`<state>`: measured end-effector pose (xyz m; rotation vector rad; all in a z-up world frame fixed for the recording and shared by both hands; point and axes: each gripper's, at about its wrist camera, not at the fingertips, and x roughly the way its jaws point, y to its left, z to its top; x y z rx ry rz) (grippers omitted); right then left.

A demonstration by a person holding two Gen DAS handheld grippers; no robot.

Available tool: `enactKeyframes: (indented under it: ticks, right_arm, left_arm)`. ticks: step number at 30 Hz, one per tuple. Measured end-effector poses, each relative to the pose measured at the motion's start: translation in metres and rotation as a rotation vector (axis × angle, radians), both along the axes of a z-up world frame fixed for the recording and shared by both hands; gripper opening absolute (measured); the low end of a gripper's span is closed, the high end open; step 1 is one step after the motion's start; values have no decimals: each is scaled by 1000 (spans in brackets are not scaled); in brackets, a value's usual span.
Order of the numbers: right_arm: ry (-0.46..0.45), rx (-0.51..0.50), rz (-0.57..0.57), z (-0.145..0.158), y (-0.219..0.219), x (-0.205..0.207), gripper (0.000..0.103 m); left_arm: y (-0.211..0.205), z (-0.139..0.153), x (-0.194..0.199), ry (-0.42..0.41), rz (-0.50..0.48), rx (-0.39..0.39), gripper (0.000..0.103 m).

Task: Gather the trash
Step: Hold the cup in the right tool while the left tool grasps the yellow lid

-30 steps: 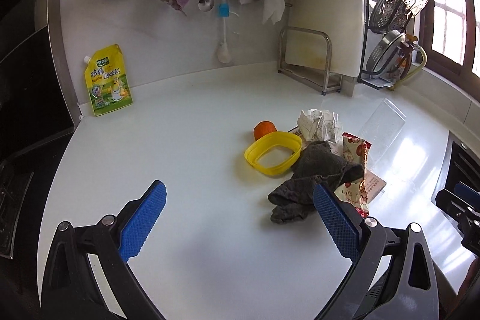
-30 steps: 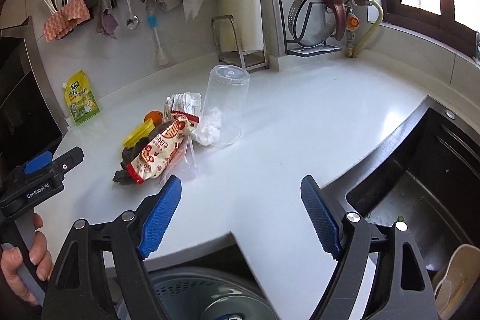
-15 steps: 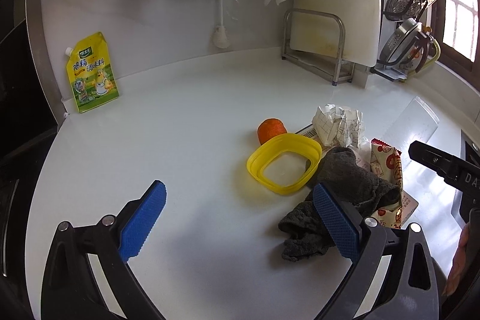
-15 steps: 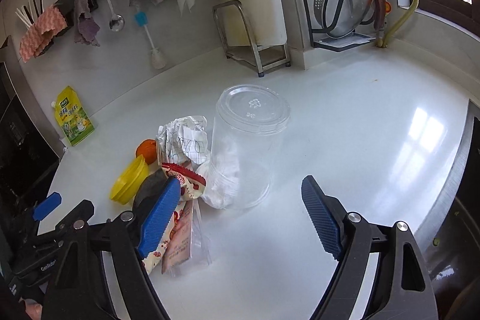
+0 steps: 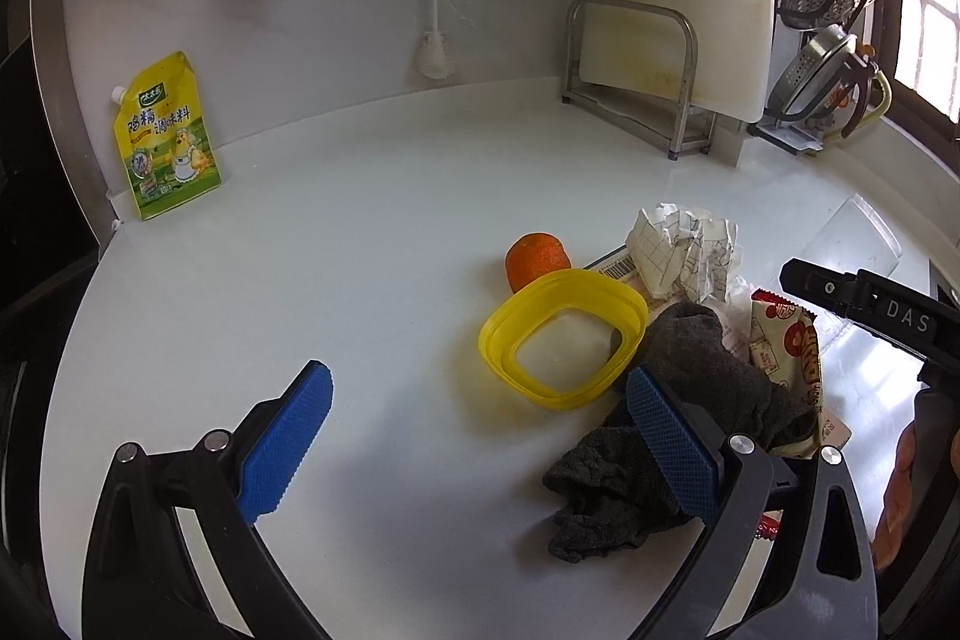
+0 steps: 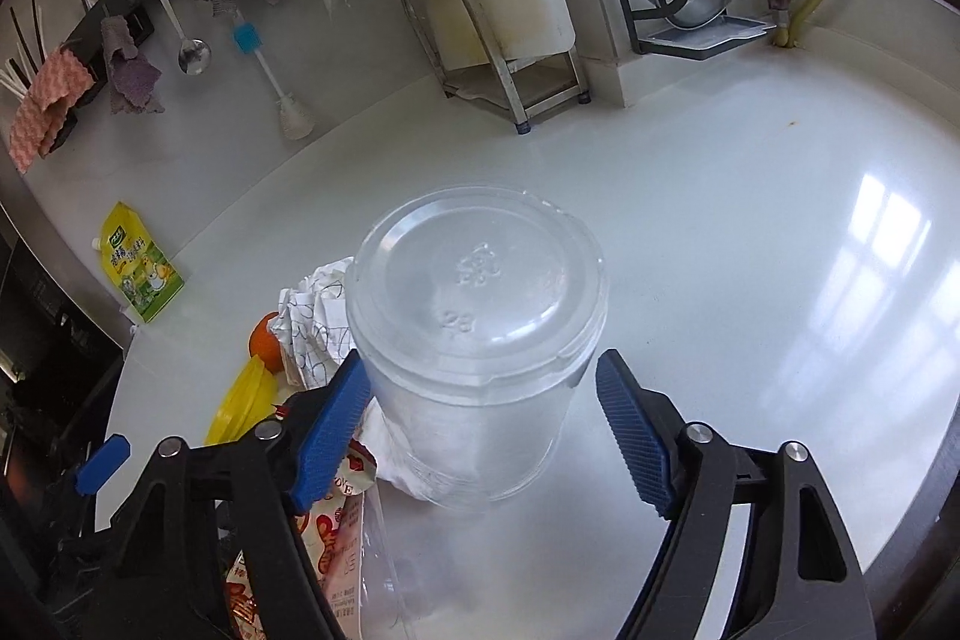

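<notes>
**On the worktop, nothing is collected yet**

On the worktop (image 6: 750,232) an upturned clear plastic cup (image 6: 474,334) is straddled by the wide right hand-held gripper (image 6: 480,418), not yet gripped. The left hand-held gripper (image 5: 480,436) is held wide, empty, beside the dark cloth (image 5: 678,400), yellow lid (image 5: 564,334), crumpled paper (image 5: 684,250), snack wrapper (image 5: 786,346).

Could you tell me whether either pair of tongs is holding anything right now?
Nothing is held: right tongs stand open around the upside-down clear cup; left tongs are open.
</notes>
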<state>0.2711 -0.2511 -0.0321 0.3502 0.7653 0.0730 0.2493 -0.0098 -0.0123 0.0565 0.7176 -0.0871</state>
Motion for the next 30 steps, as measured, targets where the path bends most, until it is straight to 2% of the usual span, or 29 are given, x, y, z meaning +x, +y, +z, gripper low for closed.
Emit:
enactKeyframes:
  ticks: [2,7,13,23,30]
  right_arm:
    - [-7,-13,8,1,0,0,53]
    - [-19,-40,14,3,-1,-2,42]
    - [-39,-32,5,9,-10,-8,41]
    - [-68,-4,-3,17,-17,-14,41]
    - [-82,1,-3,20,-18,-16,41]
  left_arm:
    - [-3,-2,4,20,-4,-7,97]
    - [-9,-2,10,43,-5,-35,97]
    - [-26,-1,17,43,-10,-5,97]
    - [-30,-13,45,131,40,-48,97]
    - [-28,-18,52,159,43,-61,96]
